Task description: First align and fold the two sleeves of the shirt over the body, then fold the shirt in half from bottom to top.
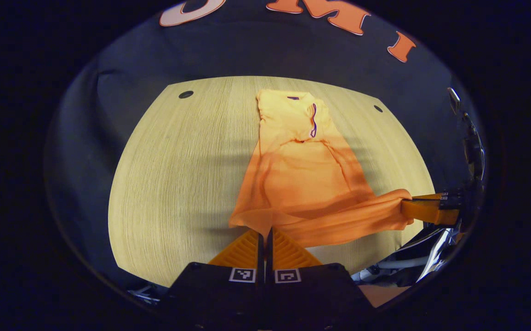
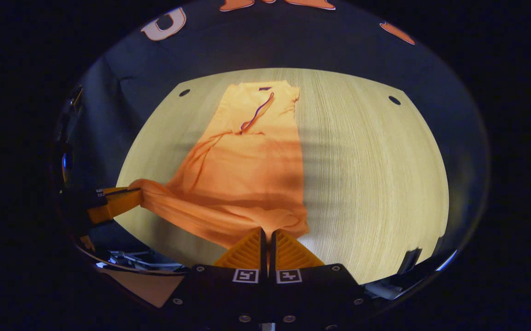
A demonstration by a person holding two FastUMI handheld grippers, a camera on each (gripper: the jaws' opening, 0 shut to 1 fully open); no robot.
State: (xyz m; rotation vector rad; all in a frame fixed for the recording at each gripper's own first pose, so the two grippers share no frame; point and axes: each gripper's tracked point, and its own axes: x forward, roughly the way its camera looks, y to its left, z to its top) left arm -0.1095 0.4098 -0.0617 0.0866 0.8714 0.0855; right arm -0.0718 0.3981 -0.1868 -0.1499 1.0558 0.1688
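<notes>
The orange shirt (image 1: 302, 174) (image 2: 247, 170) is lying lengthwise on the pale wood-grain table, collar end pointing toward the far edge. Both sleeves are sitting folded in over the body, narrowing it to a long strip; a thin purple trim line is showing near the collar. The far half is lying flat and brightly lit; the near half is sitting in shadow. The bottom hem is lifting off the tabletop, bunching and stretching sideways between its two near corners, with creases running across the lower body.
</notes>
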